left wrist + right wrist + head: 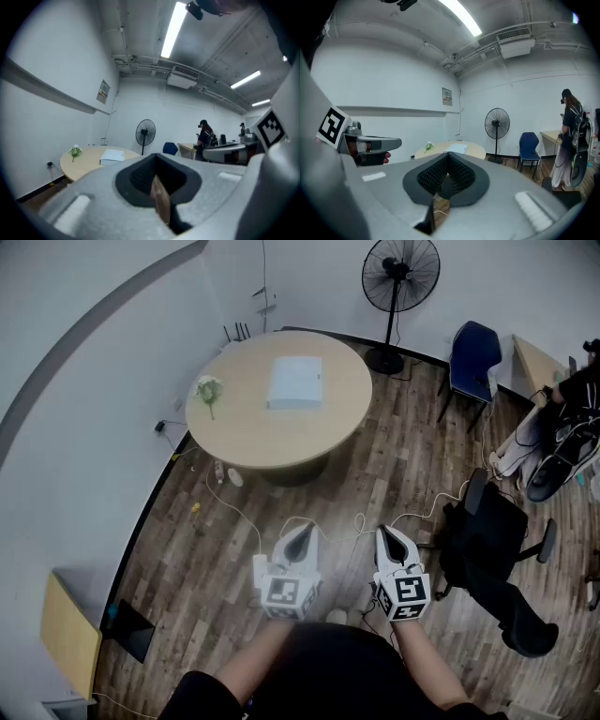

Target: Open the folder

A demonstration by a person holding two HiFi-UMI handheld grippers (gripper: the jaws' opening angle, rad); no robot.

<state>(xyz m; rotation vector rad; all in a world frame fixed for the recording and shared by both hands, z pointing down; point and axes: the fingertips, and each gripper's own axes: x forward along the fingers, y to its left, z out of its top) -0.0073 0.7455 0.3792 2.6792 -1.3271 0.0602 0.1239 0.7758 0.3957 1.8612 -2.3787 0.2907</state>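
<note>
A pale blue-white folder (295,382) lies closed on the round wooden table (244,432) across the room; it also shows as the folder (112,156) in the left gripper view and, small, as the folder (457,148) in the right gripper view. Both grippers are held side by side over the floor, well short of the table. My left gripper (301,536) is shut with nothing in it. My right gripper (390,538) is shut and empty too. The jaws of each meet at the tips.
A small flower sprig (208,390) lies on the table's left side. A standing fan (400,277), a blue chair (472,357) and a black office chair (487,531) stand to the right. White cables (234,507) trail over the wooden floor. A person (571,136) stands at the far right.
</note>
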